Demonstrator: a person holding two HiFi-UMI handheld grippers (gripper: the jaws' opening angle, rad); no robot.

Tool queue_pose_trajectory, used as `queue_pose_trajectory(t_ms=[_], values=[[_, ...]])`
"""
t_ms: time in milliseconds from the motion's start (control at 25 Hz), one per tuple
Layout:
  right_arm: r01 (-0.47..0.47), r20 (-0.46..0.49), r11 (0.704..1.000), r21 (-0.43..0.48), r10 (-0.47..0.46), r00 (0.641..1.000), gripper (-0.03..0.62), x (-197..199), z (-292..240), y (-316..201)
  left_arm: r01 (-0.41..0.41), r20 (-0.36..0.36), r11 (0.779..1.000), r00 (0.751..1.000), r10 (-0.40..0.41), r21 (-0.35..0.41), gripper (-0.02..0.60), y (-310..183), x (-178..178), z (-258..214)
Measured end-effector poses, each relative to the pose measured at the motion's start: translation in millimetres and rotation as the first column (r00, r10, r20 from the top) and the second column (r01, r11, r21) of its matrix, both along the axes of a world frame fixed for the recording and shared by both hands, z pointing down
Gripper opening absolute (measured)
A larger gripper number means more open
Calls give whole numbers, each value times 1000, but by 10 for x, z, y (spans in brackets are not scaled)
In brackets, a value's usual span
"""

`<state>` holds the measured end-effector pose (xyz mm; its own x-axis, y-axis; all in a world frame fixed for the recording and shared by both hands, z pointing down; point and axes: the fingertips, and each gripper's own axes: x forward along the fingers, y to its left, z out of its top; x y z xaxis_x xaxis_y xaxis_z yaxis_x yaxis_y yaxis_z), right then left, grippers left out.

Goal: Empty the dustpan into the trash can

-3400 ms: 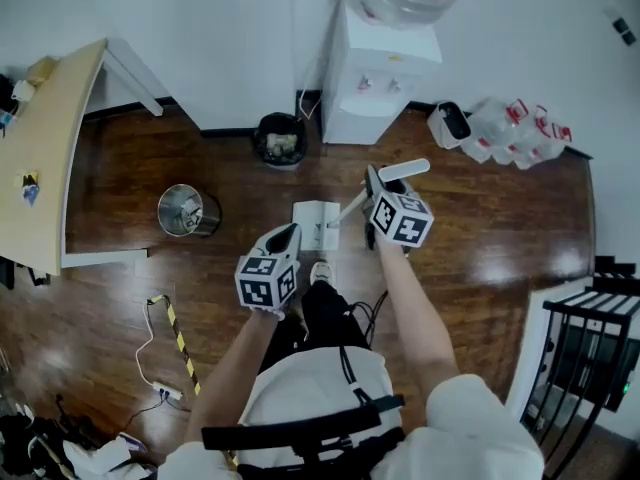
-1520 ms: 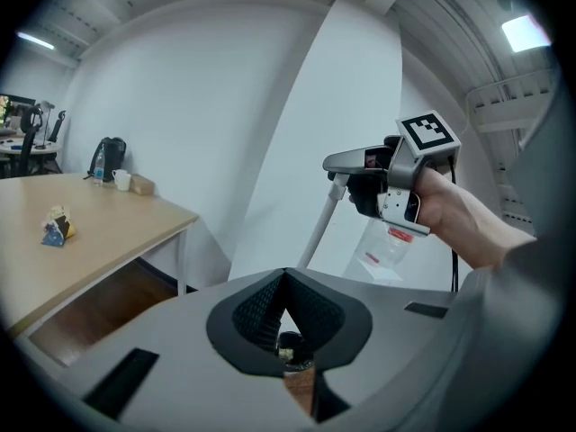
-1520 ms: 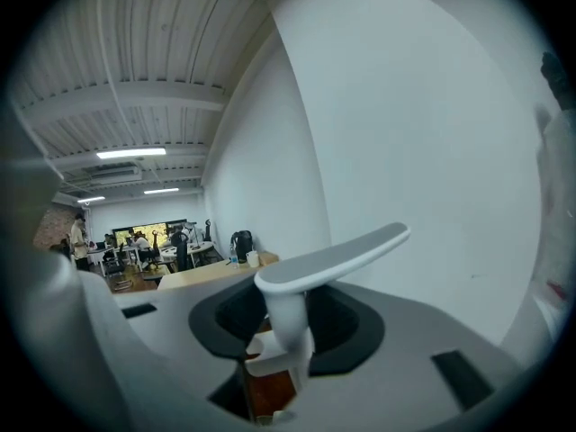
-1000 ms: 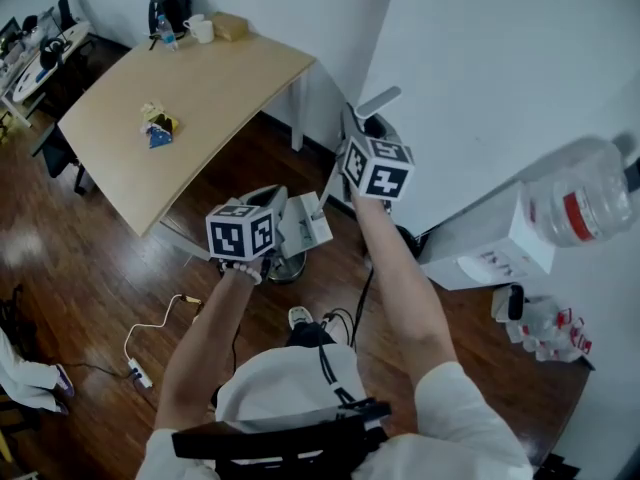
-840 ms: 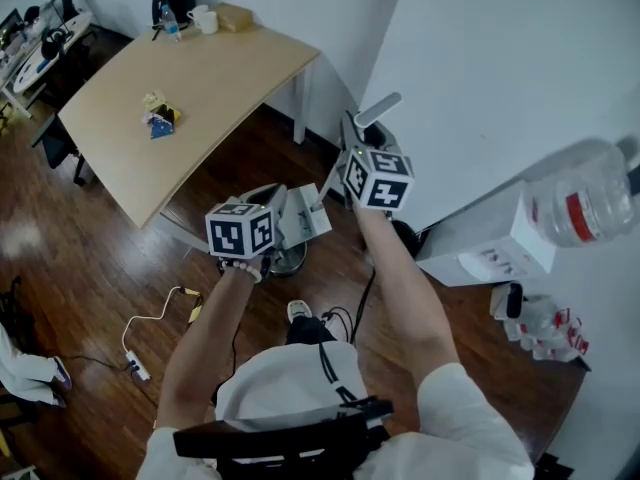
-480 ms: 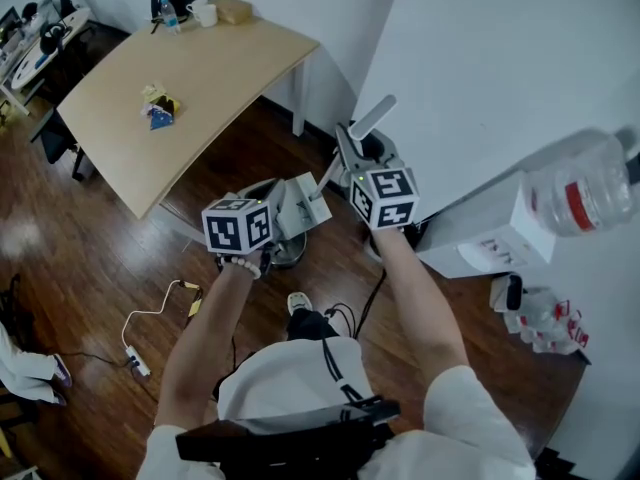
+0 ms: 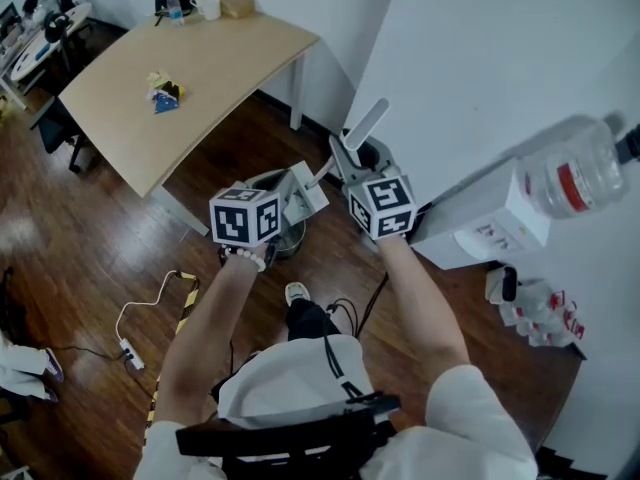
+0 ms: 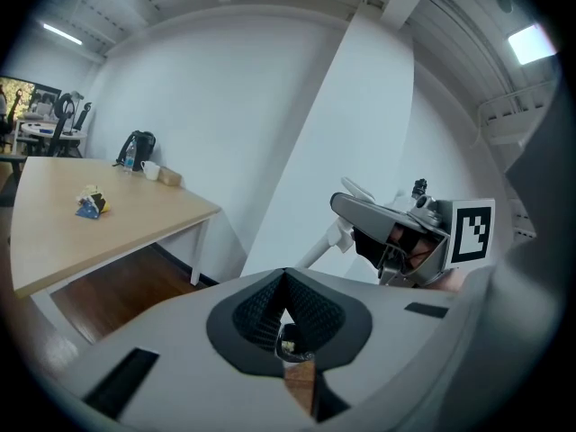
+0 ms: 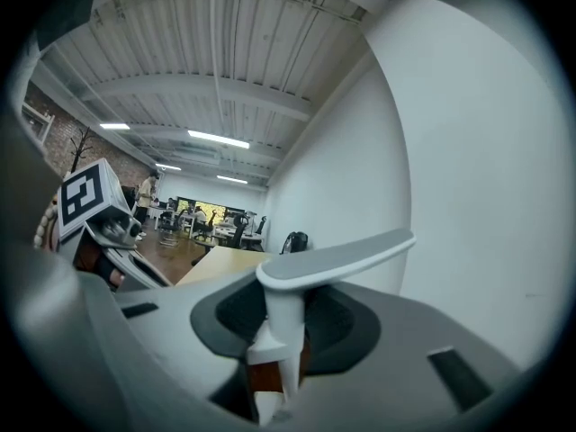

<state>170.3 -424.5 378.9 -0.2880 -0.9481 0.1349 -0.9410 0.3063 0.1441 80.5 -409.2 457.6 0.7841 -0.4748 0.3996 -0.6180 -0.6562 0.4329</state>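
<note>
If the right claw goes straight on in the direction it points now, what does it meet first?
The right claw, shut on the dustpan handle, faces the white wall. Past the handle, that wall seems the first thing met; depth is unclear.

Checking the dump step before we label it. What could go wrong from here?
1. The dustpan sits at the trash can rim, not clearly over its mouth; tipping now may spill onto the floor.
2. The right gripper clamps only the thin handle; the pan could swing.
3. A power strip lies near the shoe: trip risk.
</note>
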Motion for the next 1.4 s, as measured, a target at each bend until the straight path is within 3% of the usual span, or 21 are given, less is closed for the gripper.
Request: queue_pose_trajectory(t_ms=[320, 520, 960, 1400], values=[[18, -131, 1000, 16, -16, 991, 109, -700, 209, 754, -4, -16, 999, 1000, 3, -36, -2, 847, -738, 147], [9, -183, 1000, 0, -9, 983, 110, -964, 382, 1182, -21, -19, 999, 1000, 20, -49, -2, 1248, -1024, 202], [54, -247, 998, -18, -56, 967, 112, -1313, 603, 1638, 40, -2, 998, 999, -40, -56, -2, 1754, -1270, 273], [79, -258, 997, -20, -81, 963, 112, -1292, 642, 1714, 138, -8, 987, 990, -139, -83, -2, 2084, -1341, 339]])
